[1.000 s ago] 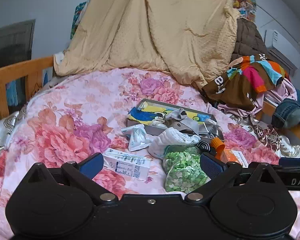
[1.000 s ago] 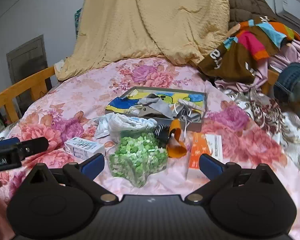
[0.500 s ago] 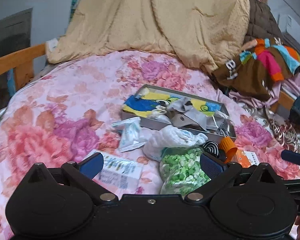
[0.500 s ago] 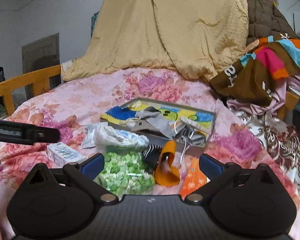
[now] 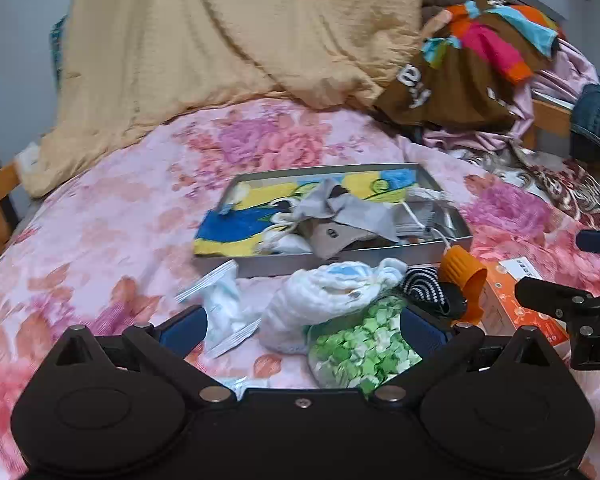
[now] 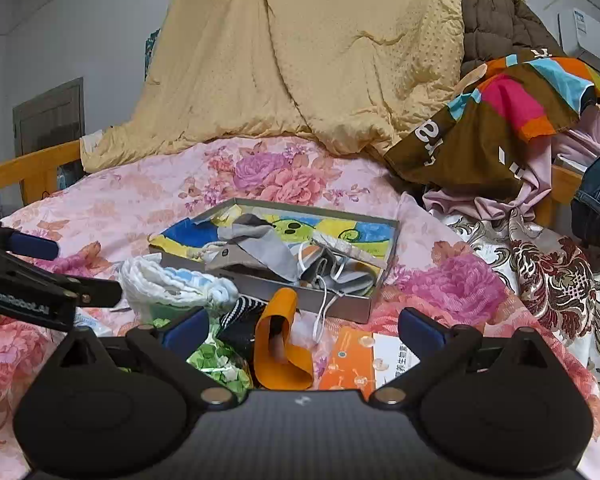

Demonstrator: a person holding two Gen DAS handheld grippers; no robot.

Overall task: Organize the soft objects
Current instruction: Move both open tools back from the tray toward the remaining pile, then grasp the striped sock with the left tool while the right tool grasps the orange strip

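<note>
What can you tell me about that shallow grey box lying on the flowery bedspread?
The shallow grey box is a lidless rectangular tray, seemingly metal or stiff card, lying flat on the floral bedspread. A blue, yellow and green cartoon cloth lines it, spilling over the left edge; grey fabric pieces and white cords lie on top. A white bundled cloth sits against its near side.

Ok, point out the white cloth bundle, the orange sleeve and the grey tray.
white cloth bundle (image 5: 324, 300), left wrist view, middle of its crumpled top.
orange sleeve (image 6: 282, 344), right wrist view, its front face.
grey tray (image 6: 276, 286), right wrist view, bare near wall.
</note>
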